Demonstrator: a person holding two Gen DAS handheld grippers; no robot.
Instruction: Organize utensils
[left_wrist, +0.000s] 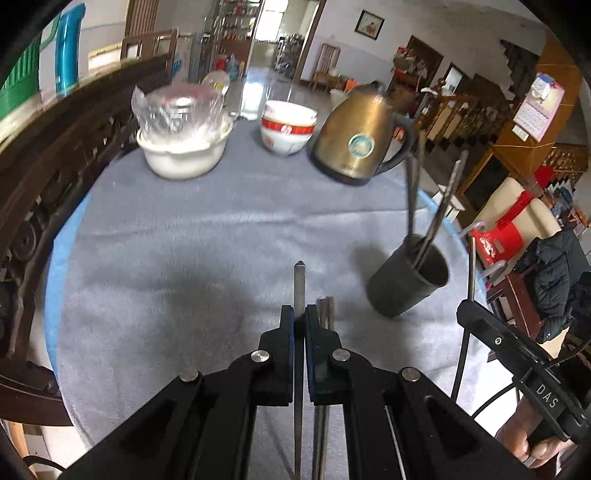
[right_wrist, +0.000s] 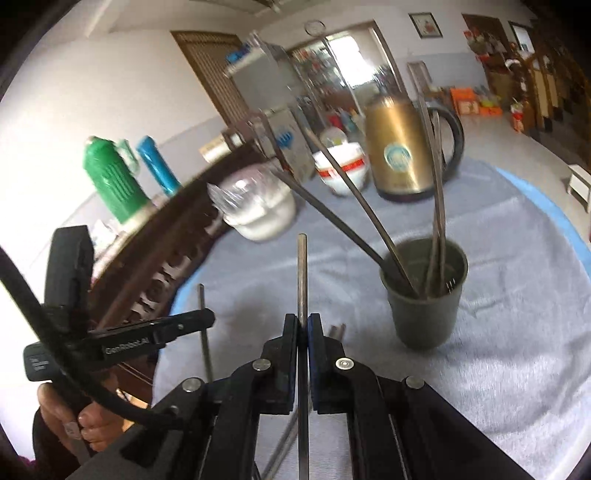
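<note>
My left gripper (left_wrist: 300, 314) is shut on a flat metal utensil (left_wrist: 299, 280) that sticks up past its tips, above the grey tablecloth (left_wrist: 184, 258). Two more metal utensils (left_wrist: 325, 312) lie on the cloth just right of its fingers. A dark cup (left_wrist: 406, 288) holding several long metal utensils stands to the right. My right gripper (right_wrist: 303, 321) is shut on a thin metal stick (right_wrist: 302, 273), with the dark cup (right_wrist: 424, 306) ahead on its right. Each gripper shows in the other view: the right gripper (left_wrist: 466, 312) and the left gripper (right_wrist: 207, 317), each pinching a stick.
At the back of the table stand a golden kettle (left_wrist: 360, 140), stacked red-and-white bowls (left_wrist: 288, 127) and a white basin with plastic-wrapped ware (left_wrist: 183, 147). Carved dark wood (left_wrist: 55, 166) runs along the left edge. Green (right_wrist: 110, 181) and blue flasks (right_wrist: 159, 166) stand behind it.
</note>
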